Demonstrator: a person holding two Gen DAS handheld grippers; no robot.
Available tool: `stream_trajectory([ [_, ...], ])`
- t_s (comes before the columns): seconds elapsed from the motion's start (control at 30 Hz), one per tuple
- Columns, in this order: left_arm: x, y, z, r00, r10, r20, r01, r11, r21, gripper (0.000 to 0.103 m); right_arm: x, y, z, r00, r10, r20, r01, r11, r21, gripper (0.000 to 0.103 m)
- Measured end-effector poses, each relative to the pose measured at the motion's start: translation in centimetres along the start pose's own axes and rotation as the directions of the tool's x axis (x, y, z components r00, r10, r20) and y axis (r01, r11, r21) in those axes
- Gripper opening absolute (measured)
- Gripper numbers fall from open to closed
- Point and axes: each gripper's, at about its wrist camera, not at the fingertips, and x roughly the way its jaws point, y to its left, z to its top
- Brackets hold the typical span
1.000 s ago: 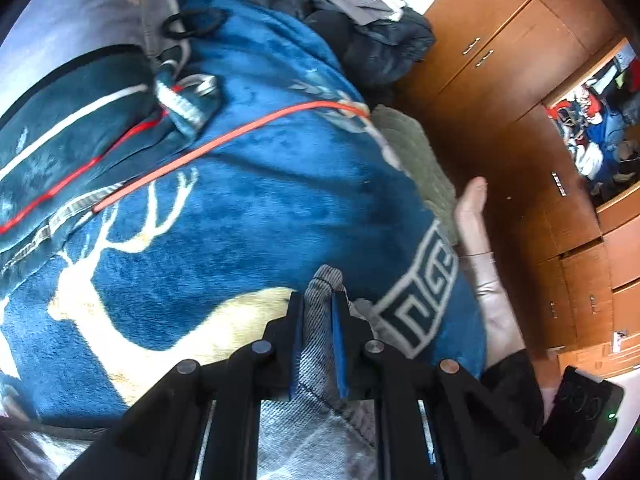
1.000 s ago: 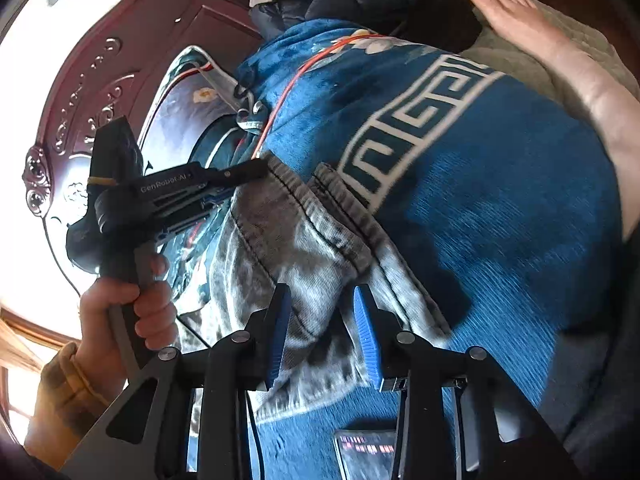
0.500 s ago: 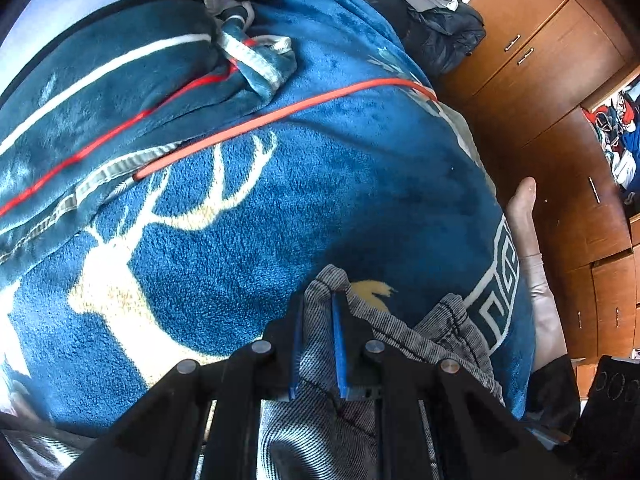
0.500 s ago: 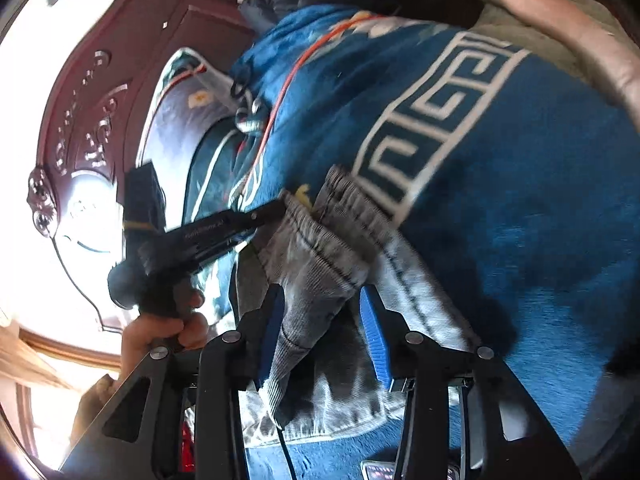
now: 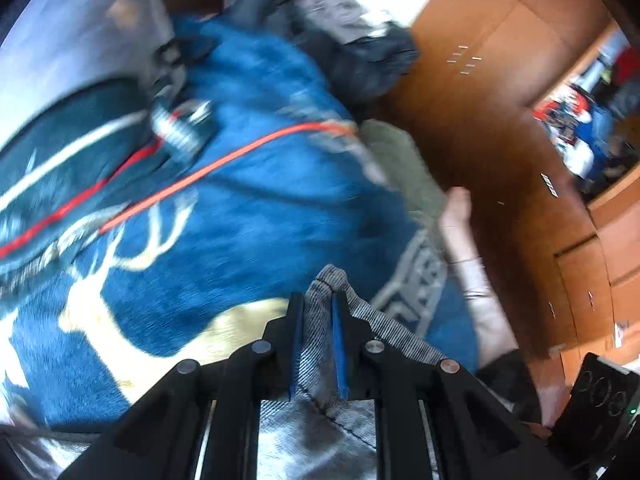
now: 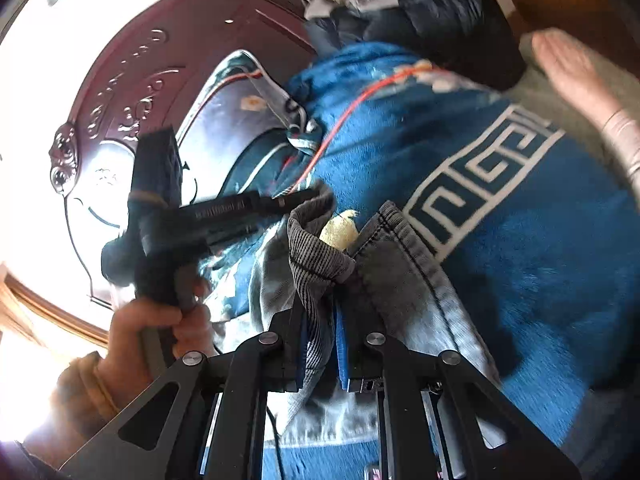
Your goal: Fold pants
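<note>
Grey denim pants (image 6: 404,276) lie on a blue blanket (image 6: 540,248) with a cream deer print. My left gripper (image 5: 316,312) is shut on a hem of the pants (image 5: 320,332) and holds it above the blanket. In the right wrist view the left gripper (image 6: 316,196) shows at the left, pinching a ribbed grey edge. My right gripper (image 6: 318,316) is shut on a fold of the same pants (image 6: 316,264), raised off the blanket. The rest of the pants hangs below both grippers.
A bare foot (image 6: 576,76) and leg (image 5: 476,280) lie at the blanket's right edge. An orange cable (image 5: 224,156) crosses the blanket. Dark clothes (image 5: 360,40) are piled at the far end. Wooden wardrobes (image 5: 500,120) stand right, a carved headboard (image 6: 132,92) left.
My right gripper has shut on the pants fold it was open around. My left gripper has swung back toward the foot side, still holding the hem.
</note>
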Motion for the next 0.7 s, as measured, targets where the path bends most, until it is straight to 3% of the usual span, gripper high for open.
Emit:
stream_trajectory([
  [0.17, 1.2, -3.7, 0.2, 1.0, 0.01, -0.02, -0.007, 0.994, 0.113, 0.016, -2.4, -0.6, -1.3, 0.996, -0.091, 0.022, 0.091, 0.996, -0.001, 0.011],
  [0.3, 3.8, -4.0, -0.7, 0.997, 0.045, -0.069, -0.035, 0.989, 0.141, 0.016, -2.2, -1.4, -2.3, 0.99, -0.139, -0.01, 0.139, 0.99, 0.015, 0.011],
  [0.47, 7.0, -2.9, -2.1, 0.991, 0.064, -0.118, -0.05, 0.992, 0.113, 0.018, 0.1, -3.5, -3.4, 0.951, -0.284, -0.119, 0.286, 0.958, 0.001, 0.012],
  [0.63, 3.8, -1.4, -1.2, 0.998, 0.006, -0.07, -0.003, 0.999, 0.044, 0.02, 0.8, -3.2, -3.7, 0.93, -0.346, -0.127, 0.339, 0.938, -0.07, 0.015],
  [0.67, 2.3, -1.0, -0.8, 0.999, -0.006, -0.045, 0.008, 0.999, 0.032, 0.029, 0.6, -2.9, -3.9, 0.929, -0.351, -0.118, 0.343, 0.936, -0.082, 0.018],
  [0.7, 0.2, -0.3, -0.6, 1.0, -0.023, -0.017, 0.023, 1.0, 0.013, 0.047, 0.4, -2.7, -4.0, 0.926, -0.362, -0.105, 0.353, 0.931, -0.097, 0.022],
])
